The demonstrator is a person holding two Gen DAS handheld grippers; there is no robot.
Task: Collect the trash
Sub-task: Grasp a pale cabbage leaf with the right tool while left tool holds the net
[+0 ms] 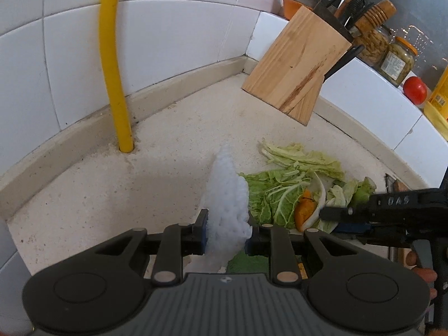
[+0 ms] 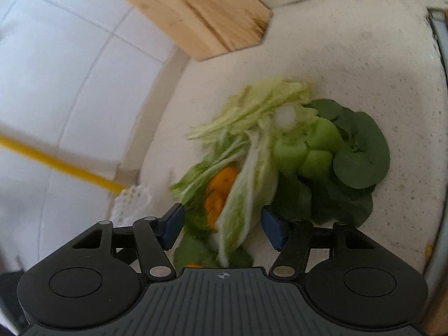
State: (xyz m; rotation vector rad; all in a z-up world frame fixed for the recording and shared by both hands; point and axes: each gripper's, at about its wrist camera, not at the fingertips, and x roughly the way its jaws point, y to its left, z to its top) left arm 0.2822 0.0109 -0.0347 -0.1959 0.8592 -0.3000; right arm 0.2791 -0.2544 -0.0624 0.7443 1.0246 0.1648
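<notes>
A heap of vegetable scraps lies on the speckled counter: pale cabbage leaves [image 1: 280,196], orange peel [image 1: 303,210] and dark green leaves [image 2: 358,154]. My left gripper [image 1: 226,232] is shut on a white foam fruit net [image 1: 228,196], held upright just left of the heap. My right gripper [image 2: 221,226] is open, its blue pads on either side of a cabbage leaf [image 2: 246,196] and the orange peel [image 2: 219,190]. The right gripper also shows in the left wrist view [image 1: 330,212], reaching into the heap from the right.
A wooden knife block [image 1: 296,67] stands in the tiled corner behind the heap. A yellow pipe [image 1: 114,64] rises from the counter at the left. Jars [image 1: 397,58], a tomato [image 1: 415,89] and a yellow bottle [image 1: 439,95] sit on the ledge at the right.
</notes>
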